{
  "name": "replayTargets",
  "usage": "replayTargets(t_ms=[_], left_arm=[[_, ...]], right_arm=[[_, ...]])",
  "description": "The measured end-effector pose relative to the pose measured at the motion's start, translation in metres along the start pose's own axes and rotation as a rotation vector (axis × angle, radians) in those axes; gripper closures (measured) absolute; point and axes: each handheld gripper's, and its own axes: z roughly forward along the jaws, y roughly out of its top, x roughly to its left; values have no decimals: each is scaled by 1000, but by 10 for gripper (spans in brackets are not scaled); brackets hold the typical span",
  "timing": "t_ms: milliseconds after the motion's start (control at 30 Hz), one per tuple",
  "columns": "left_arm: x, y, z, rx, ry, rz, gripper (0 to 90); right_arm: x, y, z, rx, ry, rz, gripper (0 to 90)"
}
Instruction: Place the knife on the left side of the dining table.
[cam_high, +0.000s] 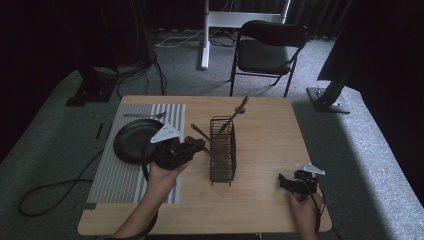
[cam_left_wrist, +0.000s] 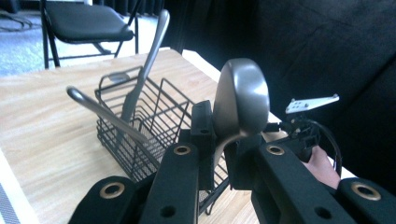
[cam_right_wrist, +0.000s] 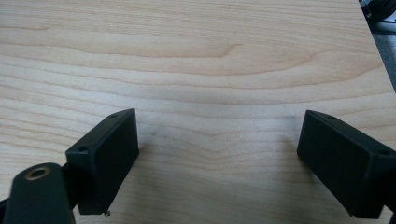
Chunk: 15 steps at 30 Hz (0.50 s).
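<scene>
My left gripper (cam_high: 194, 147) (cam_left_wrist: 218, 140) is shut on a metal spoon (cam_left_wrist: 240, 98), whose bowl stands up between the jaws, just left of a black wire basket (cam_high: 222, 150) (cam_left_wrist: 140, 121). Two utensils lean in the basket: a long one (cam_high: 239, 111) (cam_left_wrist: 149, 60) slants out toward the far right, and a handle (cam_high: 199, 132) (cam_left_wrist: 100, 109) sticks out toward my left gripper. My right gripper (cam_high: 286, 182) (cam_right_wrist: 217, 158) hovers open low over bare wood near the table's front right, with nothing between its jaws. It is also in the left gripper view (cam_left_wrist: 303, 133).
A black plate (cam_high: 131, 142) lies on a striped placemat (cam_high: 122, 177) at the table's left, and a fork (cam_high: 145, 115) rests at the mat's far end. Bare wooden table (cam_high: 265, 135) lies right of the basket. A folding chair (cam_high: 267, 50) stands beyond the far edge.
</scene>
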Motion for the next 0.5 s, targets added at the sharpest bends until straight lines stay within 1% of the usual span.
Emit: replayTargets(t_ms=[167,200,333,433,500], left_arm=[[-1,9,-16,-27,9,13,840],[-1,10,-18,-35,9,9,840],[3,12,-33,-54,18,6,840],[8,12,-44,-65,35,1,840],[8,12,-44,-65,35,1,840]], right_arm=[[0,0,0,0,0,0,116],[0,0,0,0,0,0,116],[0,0,0,0,0,0,116],[0,0,0,0,0,0,116],[0,0,0,0,0,0,116]])
